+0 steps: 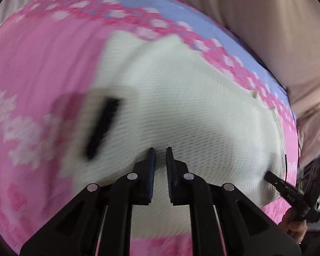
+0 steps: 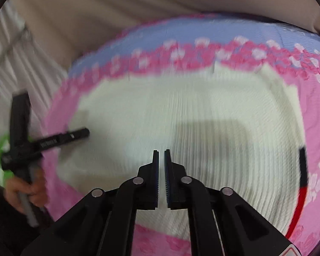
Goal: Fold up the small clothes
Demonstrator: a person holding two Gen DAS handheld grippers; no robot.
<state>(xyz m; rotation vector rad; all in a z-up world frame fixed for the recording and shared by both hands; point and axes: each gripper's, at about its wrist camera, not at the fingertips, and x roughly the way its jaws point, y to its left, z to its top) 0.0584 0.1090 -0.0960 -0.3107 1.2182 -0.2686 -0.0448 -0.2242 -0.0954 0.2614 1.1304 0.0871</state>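
Pink floral blanket with a blue border band covers the bed; beige curtains hang behind. White ribbed knit garment lies flat at mid-blanket, roughly rectangular, long axis across the right wrist view, ribs running away from that camera. Left gripper over the knit, jaws narrowly parted, holding nothing. Right gripper likewise, gap slimmer. Both views blurred.
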